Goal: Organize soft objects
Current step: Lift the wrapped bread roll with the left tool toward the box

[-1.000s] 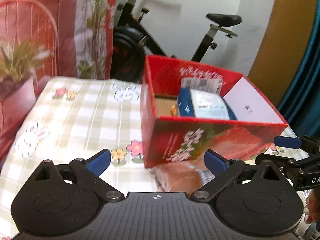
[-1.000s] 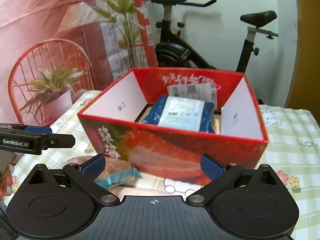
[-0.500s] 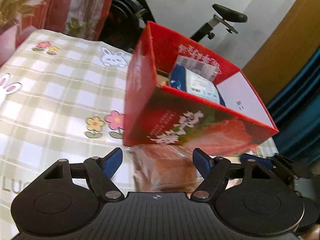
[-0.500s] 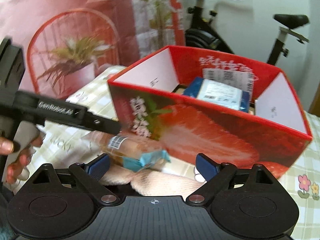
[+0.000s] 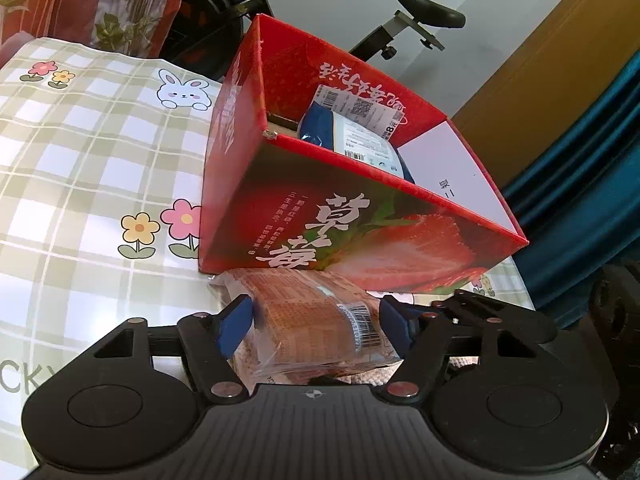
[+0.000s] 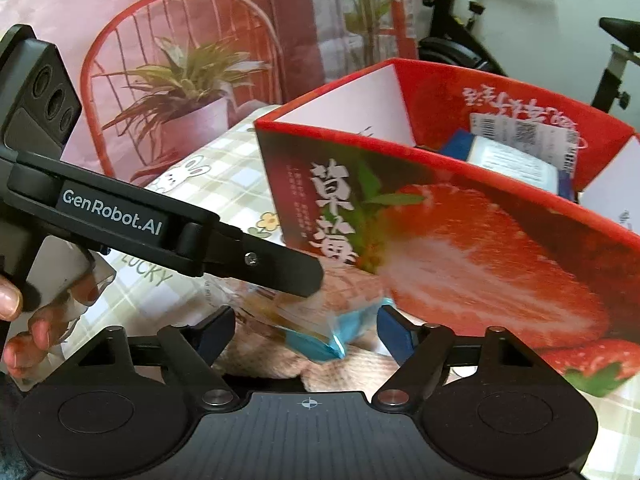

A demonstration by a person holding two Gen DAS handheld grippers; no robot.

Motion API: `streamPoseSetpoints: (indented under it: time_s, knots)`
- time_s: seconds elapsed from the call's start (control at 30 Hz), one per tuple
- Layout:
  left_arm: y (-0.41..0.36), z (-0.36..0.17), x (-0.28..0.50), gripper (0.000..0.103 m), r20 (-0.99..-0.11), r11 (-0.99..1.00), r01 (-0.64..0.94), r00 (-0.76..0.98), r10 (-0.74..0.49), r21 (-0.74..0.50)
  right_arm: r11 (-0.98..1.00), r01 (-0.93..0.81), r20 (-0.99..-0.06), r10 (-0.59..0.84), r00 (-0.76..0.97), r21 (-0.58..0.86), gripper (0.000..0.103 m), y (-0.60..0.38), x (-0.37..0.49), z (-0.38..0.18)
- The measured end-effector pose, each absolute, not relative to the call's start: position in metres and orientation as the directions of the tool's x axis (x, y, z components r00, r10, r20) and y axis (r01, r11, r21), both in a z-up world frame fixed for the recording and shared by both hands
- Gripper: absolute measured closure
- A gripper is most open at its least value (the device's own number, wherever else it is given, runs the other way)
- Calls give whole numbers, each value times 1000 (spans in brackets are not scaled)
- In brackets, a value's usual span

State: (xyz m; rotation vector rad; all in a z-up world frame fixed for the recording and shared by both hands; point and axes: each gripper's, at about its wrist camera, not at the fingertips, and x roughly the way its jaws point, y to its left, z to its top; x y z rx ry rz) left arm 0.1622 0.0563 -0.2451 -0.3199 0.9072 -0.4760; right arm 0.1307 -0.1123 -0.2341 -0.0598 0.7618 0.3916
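Left wrist, gripper (image 5: 316, 326) now closing around bread pack (image 5: 316, 328)

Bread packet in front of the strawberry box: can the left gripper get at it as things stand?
Probably yes. The bread packet already lies between the closing jaws of the left gripper, with nothing between them; the strawberry box stands just behind it, and the right gripper crowds the other end.

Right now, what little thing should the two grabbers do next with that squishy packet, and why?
Probably finish squeezing. The left gripper and right gripper both have the clear bread packet between their fingers and are closing, from opposite ends. It lies on the tablecloth against the red strawberry box, whose open top already holds a blue packet. Then lift gently.
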Motion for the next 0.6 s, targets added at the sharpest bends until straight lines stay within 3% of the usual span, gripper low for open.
streamPoseSetpoints:
  time_s: [0.13,0.6]
  knots:
    - [57,-243,160,34,-669,850,264,528,-523,-456,918,-385,-677,341,652,91,39,-108,131,-234]
    - [43,-203,135,34,-635,861,338,581,-508,-380,915,-397,-610,353,709,68,42,-113,107,-202]
